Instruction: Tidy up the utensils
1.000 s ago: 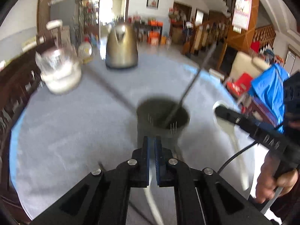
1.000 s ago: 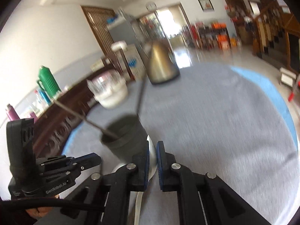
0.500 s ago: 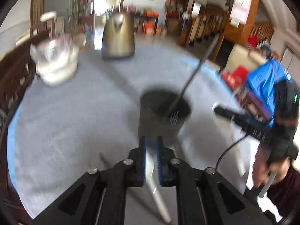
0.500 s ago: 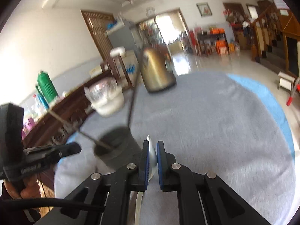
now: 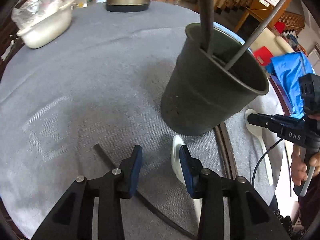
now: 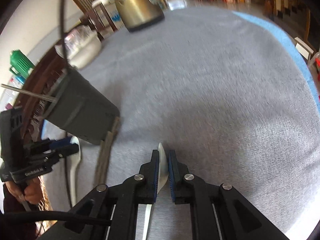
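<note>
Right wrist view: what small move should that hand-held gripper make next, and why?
Probably lift, then swing left toward the dark cup. The right hand-held gripper appears shut on a white spoon, low over the grey cloth. The cup stands to its left, already holding long handles, so the spoon likely belongs there too.

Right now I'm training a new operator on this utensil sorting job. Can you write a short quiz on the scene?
1. True or false: the left hand-held gripper is open.
2. How many utensil handles stick out of the dark cup? A) one B) two C) four
3. Fill in: the right hand-held gripper is closed on a white ____.

Key: 1 true. 2 B. 3 spoon.
</note>
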`<state>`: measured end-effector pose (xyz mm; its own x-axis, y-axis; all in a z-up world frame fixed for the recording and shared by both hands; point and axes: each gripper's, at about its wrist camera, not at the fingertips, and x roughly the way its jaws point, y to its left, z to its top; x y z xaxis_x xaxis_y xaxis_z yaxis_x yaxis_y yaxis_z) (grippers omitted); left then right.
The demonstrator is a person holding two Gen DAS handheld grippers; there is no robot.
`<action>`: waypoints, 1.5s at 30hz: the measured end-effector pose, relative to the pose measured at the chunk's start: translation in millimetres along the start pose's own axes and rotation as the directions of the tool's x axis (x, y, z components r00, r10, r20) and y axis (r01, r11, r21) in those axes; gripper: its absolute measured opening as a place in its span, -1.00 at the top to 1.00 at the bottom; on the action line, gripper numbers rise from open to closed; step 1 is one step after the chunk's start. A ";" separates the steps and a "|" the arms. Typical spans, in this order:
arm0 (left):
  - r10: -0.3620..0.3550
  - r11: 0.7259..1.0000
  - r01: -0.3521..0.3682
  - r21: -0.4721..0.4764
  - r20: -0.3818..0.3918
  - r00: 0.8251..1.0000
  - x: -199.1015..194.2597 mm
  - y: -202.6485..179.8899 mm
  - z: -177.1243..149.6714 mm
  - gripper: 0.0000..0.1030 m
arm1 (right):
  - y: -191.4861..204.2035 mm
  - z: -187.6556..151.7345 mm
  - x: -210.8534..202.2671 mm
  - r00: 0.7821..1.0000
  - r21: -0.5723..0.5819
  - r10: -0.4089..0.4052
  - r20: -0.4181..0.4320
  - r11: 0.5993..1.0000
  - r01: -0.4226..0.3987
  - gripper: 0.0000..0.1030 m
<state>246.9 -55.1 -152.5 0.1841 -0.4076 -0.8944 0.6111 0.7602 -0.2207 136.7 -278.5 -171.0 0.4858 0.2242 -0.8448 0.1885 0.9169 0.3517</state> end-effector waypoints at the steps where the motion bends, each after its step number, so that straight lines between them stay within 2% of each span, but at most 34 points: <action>1: -0.007 1.000 0.007 -0.001 -0.001 1.000 1.4 2.2 4.8 0.31 | -1.5 2.5 0.2 1.000 -0.001 -0.002 -0.016 1.000 0.002 0.77; 2: -0.027 1.000 0.027 -0.003 -0.003 1.000 1.4 3.7 6.6 0.42 | -2.9 5.5 0.7 0.999 -0.005 0.001 -0.037 1.000 -0.001 0.77; 3: -0.051 0.999 0.051 -0.007 -0.006 0.999 1.9 6.2 9.3 0.72 | -3.7 8.2 0.8 0.999 -0.006 -0.001 -0.051 1.000 0.001 0.77; 4: -0.060 0.998 0.060 -0.009 -0.007 0.998 2.7 7.8 12.0 0.78 | -4.3 11.4 0.6 0.998 -0.005 -0.005 -0.058 1.000 0.005 0.77; 7: -0.063 0.998 0.063 0.017 -0.001 0.998 3.4 6.7 18.3 0.85 | -7.7 18.5 3.2 0.996 -0.007 0.010 -0.088 1.000 -0.011 0.75; 10: -0.063 0.998 0.063 0.028 0.010 0.998 1.5 -6.6 15.5 0.90 | -7.1 21.4 5.3 0.998 -0.026 0.014 -0.069 1.000 -0.015 0.77; 12: -0.056 0.998 0.055 0.032 0.026 0.998 -1.1 -9.0 13.9 0.94 | -2.9 18.1 2.9 0.999 -0.053 -0.012 -0.039 0.999 0.010 0.90; 15: -0.048 0.999 0.046 0.027 0.053 0.997 -12.1 -10.7 -0.1 0.95 | 6.5 10.8 -3.1 0.999 -0.085 -0.036 0.005 0.996 0.036 0.92; 19: -0.023 0.999 0.021 0.026 0.100 0.995 -30.6 -11.6 -7.9 0.95 | 16.2 7.1 -26.5 0.996 -0.083 0.009 0.089 0.997 -0.002 0.92; 22: -0.002 1.000 -0.003 0.031 0.152 0.988 -50.5 -17.3 -11.1 0.95 | 27.2 6.1 -44.8 0.987 -0.116 0.034 0.154 0.993 -0.016 0.92; 24: 0.016 0.999 -0.024 0.042 0.192 0.981 -65.1 -22.3 -10.8 0.95 | 36.1 7.6 -50.2 0.986 -0.153 0.010 0.166 0.988 0.015 0.91; 27: 0.030 0.998 -0.045 0.053 0.253 0.967 -85.2 -29.0 -11.5 0.95 | 28.7 9.6 -51.7 0.989 -0.123 -0.026 0.144 0.991 0.044 0.88; 29: 0.040 0.996 -0.063 0.061 0.314 0.949 -99.0 -37.7 -14.1 0.95 | 14.5 13.0 -49.7 0.994 -0.061 -0.037 0.100 0.997 0.043 0.87; 31: 0.044 0.996 -0.070 0.057 0.371 0.928 -114.3 -40.7 -10.0 0.95 | -3.7 16.2 -44.5 0.998 0.013 -0.010 0.068 1.000 0.009 0.79; 33: 0.060 0.995 -0.090 0.053 0.418 0.907 -125.3 -46.6 -7.5 0.95 | -13.1 17.9 -41.3 0.998 0.058 0.005 0.064 0.998 -0.009 0.46; 34: 0.072 0.993 -0.105 0.049 0.441 0.894 -128.5 -48.9 -5.1 0.95 | -18.4 18.2 -38.7 0.998 0.080 0.035 0.060 0.996 -0.040 0.38; 35: 0.088 0.992 -0.121 0.041 0.467 0.880 -133.2 -50.8 -2.1 0.95 | -21.6 14.3 -38.6 0.997 0.089 0.058 0.053 0.994 -0.062 0.22; 36: 0.109 0.990 -0.141 0.029 0.492 0.864 -137.8 -53.4 0.4 0.95 | -24.2 14.3 -33.6 0.996 0.102 0.084 0.036 0.991 -0.088 -0.06; 37: 0.128 0.987 -0.160 0.018 0.513 0.849 -142.2 -57.0 2.8 0.95 | -26.6 13.9 -27.9 0.994 0.118 0.106 0.025 0.987 -0.108 -0.10; 38: 0.140 0.985 -0.170 0.009 0.527 0.838 -146.0 -59.5 5.1 0.95 | -27.0 13.3 -23.8 0.992 0.125 0.122 0.017 0.984 -0.123 -0.10; 40: 0.174 0.980 -0.197 -0.021 0.566 0.806 -152.5 -62.5 11.7 0.95 | -24.0 13.3 -9.3 0.991 0.119 0.128 -0.025 0.985 -0.124 -0.01; 41: 0.194 0.976 -0.212 -0.040 0.587 0.786 -154.6 -64.0 16.3 0.95 | -23.6 11.7 -5.4 0.992 0.114 0.122 -0.032 0.987 -0.117 0.20; 43: 0.221 0.972 -0.223 -0.074 0.610 0.761 -155.1 -64.4 24.5 0.95 | -16.6 11.0 -1.6 0.996 0.062 0.091 -0.008 0.994 -0.091 0.31; 45: 0.280 0.957 -0.262 -0.125 0.632 0.723 -151.8 -64.9 38.3 0.95 | -9.6 10.6 2.6 0.999 0.020 0.050 -0.010 0.999 -0.050 0.88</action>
<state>208.8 -61.9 12.5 0.7908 -0.4010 -0.4625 0.4405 0.8974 -0.0249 145.2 -290.2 -172.3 0.4864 0.2730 -0.8300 0.1808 0.8979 0.4013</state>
